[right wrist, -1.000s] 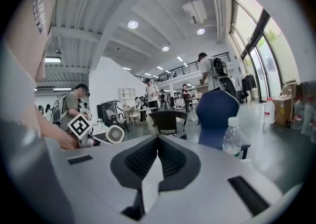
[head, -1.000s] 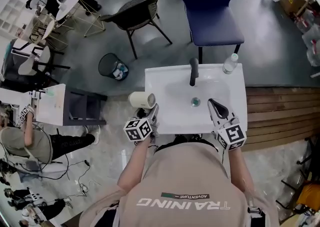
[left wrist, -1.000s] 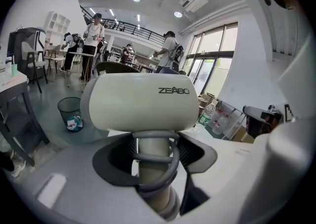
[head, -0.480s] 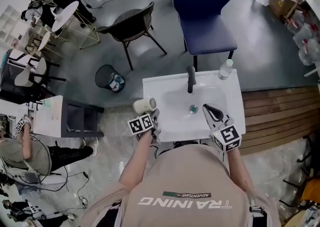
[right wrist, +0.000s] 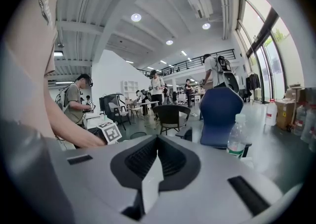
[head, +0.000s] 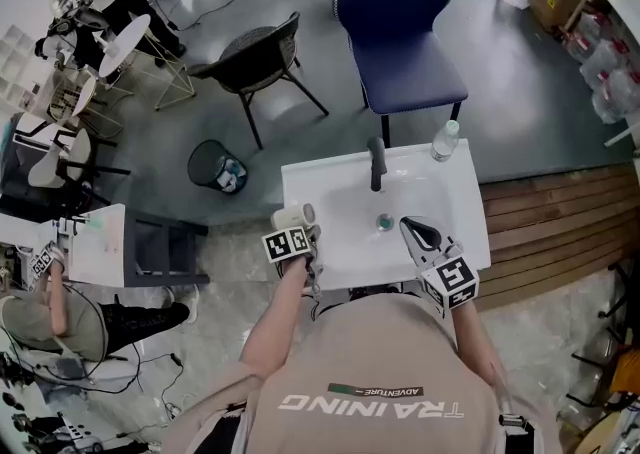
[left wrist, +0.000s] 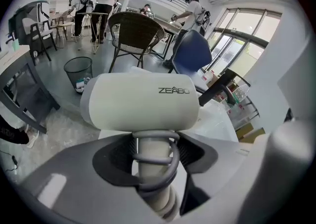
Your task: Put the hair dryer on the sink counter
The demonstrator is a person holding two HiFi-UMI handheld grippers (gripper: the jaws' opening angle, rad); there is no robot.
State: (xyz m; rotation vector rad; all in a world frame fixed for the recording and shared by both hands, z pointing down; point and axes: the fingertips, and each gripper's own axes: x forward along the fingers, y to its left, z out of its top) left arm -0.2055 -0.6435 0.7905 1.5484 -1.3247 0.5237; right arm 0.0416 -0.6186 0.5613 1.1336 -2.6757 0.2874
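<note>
We grip hair dryer [left wrist: 143, 102] by its handle in left gripper [left wrist: 153, 156], at sink counter [head: 335, 254] left edge; barrel level, crosswise to jaws. Right gripper [right wrist: 157, 145] closed, empty.

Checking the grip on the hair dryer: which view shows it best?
The left gripper view: the hair dryer fills it, handle clamped between the jaws. The head view shows it small at the sink's left edge; the right gripper view misses it.

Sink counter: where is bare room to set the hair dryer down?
Bare: left strip of the sink counter, between its left edge and the basin, beside the faucet. Crowded: water bottle at the back right corner, right gripper over the front right.
</note>
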